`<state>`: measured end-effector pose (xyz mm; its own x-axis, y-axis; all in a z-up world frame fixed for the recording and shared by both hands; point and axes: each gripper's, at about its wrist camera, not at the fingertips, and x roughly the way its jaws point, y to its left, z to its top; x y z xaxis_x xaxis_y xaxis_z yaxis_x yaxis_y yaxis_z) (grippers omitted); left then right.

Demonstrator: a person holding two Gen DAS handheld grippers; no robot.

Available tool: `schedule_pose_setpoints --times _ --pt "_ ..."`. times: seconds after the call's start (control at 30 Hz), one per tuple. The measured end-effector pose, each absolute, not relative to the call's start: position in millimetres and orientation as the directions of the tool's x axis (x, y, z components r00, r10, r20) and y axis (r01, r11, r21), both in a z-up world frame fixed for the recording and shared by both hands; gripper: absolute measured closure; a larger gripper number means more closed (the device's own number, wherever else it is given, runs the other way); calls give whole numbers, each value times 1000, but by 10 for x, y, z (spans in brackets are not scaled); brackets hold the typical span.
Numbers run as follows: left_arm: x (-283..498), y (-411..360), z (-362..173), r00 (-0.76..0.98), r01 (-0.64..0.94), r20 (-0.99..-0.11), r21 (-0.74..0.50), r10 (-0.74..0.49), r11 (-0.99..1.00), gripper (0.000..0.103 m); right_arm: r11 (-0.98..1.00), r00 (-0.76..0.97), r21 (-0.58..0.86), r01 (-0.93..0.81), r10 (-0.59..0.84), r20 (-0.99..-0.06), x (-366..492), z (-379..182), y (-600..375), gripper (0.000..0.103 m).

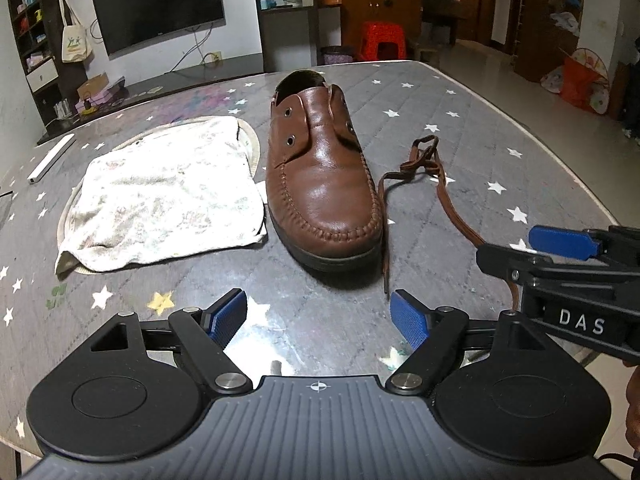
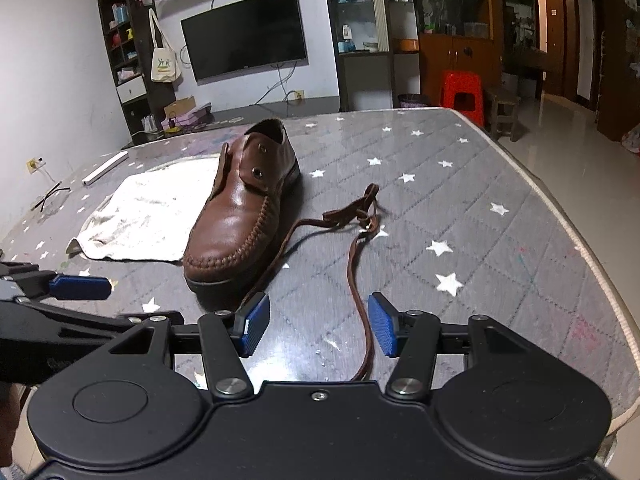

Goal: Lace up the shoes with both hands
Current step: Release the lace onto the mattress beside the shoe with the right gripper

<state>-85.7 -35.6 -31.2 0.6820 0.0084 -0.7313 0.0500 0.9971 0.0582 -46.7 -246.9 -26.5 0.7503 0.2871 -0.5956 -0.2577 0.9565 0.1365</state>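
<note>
While both claws gape empty, the shoelace (image 2: 356,264) runs between the right claw (image 2: 318,322) (shoe (image 1: 320,176) faces the left claw (image 1: 318,318)).

Brown leather shoe (image 1: 320,176) upright, unlaced, eyelets empty, toe toward camera, brown shoelace (image 1: 436,184) lying loose just beside it

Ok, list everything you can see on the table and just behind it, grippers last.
shoe: one, brown, table centre, eyelets empty
lace: one, brown, loose on the table, right of the shoe
cloth: one, off-white, left of the shoe
white bar: one, far left of the table
table: one, grey with white stars
TV: one, black, on the wall
stool: one, red, behind the table
left gripper: open, blue pads
right gripper: open, blue pads, lace between the fingers
</note>
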Motion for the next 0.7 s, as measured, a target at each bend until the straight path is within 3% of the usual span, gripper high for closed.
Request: schedule_pose_setpoints --times 0.23,0.6,0.7 --pt "-678 -247 -290 680 50 -734 45 0 998 23 947 722 109 -303 303 -622 -354 -398 -2495 45" --pt "-266 -17 -174 688 25 -726 27 3 999 23 838 637 -14 -545 403 -657 279 -358 -2371 45" --pt "-156 20 -158 687 24 -727 31 6 999 24 798 606 -37 -601 425 -672 487 -352 -2332 50"
